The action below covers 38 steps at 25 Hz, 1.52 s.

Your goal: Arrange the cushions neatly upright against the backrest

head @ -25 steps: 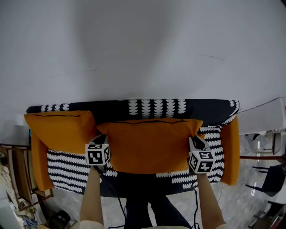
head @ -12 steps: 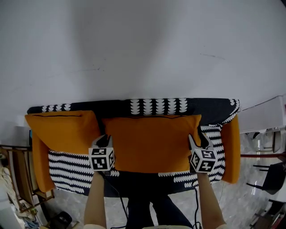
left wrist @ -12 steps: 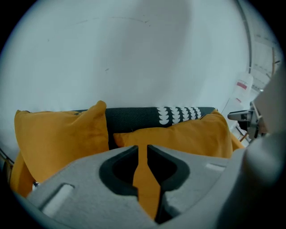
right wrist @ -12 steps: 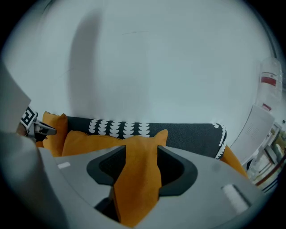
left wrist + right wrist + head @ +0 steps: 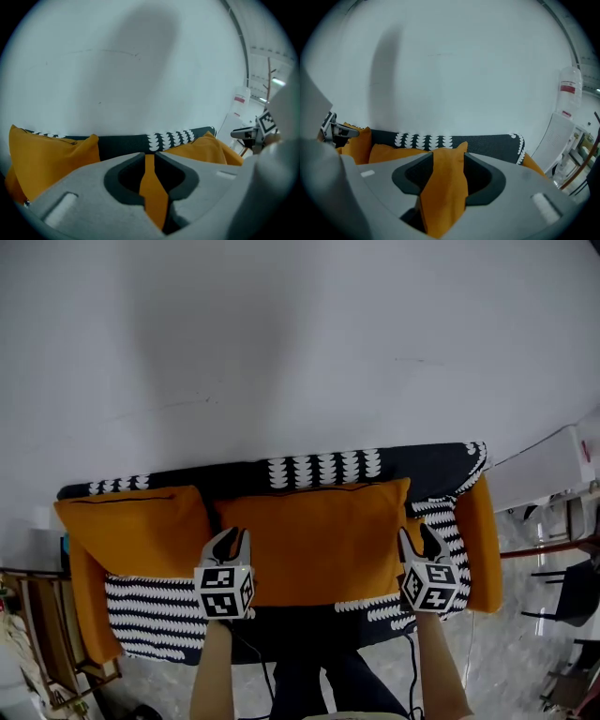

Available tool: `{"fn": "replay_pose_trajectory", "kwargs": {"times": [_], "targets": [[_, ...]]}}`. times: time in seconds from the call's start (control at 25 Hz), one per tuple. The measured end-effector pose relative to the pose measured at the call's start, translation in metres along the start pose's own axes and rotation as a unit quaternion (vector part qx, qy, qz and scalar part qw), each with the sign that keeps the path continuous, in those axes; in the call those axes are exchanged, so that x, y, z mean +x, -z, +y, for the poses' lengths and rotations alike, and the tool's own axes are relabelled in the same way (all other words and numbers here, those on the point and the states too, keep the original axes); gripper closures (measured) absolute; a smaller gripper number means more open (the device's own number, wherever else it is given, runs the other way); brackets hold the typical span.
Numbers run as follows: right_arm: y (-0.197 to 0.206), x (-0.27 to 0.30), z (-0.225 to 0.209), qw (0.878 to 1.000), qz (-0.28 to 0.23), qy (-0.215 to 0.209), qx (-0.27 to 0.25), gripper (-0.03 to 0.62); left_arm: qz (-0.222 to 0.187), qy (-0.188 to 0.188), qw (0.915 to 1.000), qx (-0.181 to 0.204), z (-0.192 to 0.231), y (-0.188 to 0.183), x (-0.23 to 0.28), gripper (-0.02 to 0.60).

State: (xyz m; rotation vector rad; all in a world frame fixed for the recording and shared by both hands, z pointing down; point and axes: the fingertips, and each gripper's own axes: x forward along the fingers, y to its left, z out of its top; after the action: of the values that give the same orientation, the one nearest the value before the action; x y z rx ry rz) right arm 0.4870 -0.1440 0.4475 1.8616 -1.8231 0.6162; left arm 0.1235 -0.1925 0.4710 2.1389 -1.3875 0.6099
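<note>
The left gripper [image 5: 232, 538] pinches the middle orange cushion [image 5: 319, 540] by its left edge, jaws just eased wider. The right gripper [image 5: 419, 532] clamps the right edge, jaws just tightening.

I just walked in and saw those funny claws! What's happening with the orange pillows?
A person is tidying a sofa with a gripper in each hand. The left gripper and right gripper each pinch a side edge of the middle cushion, which leans against the backrest. Both pairs of jaws have just been opening a little, the right then closing slightly, with orange fabric between them. A second cushion stands to its left.
</note>
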Motion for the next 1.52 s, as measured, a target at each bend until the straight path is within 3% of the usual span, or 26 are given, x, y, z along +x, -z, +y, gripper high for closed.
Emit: {"fn": "replay_pose_trajectory", "kwargs": {"times": [0.2,0.48,0.8,1.52], "targets": [[-0.009,-0.028,0.011,1.0,-0.023,0.011,0.011,0.387,-0.033,0.016,0.9993,-0.002,-0.012,-0.022,-0.02,0.518],[-0.026,-0.066,0.034,0.998,-0.056,0.014,0.021,0.396,-0.085,0.011,0.9963,-0.006,-0.028,-0.057,-0.067,0.575],[-0.047,-0.104,0.044,0.995,-0.089,0.019,0.026,0.398,-0.136,0.01,0.9907,0.004,-0.052,-0.089,-0.111,0.577],[-0.07,-0.151,0.034,0.99,-0.132,0.038,0.043,0.398,-0.171,0.013,0.9851,0.01,-0.071,-0.116,-0.147,0.577]]}}
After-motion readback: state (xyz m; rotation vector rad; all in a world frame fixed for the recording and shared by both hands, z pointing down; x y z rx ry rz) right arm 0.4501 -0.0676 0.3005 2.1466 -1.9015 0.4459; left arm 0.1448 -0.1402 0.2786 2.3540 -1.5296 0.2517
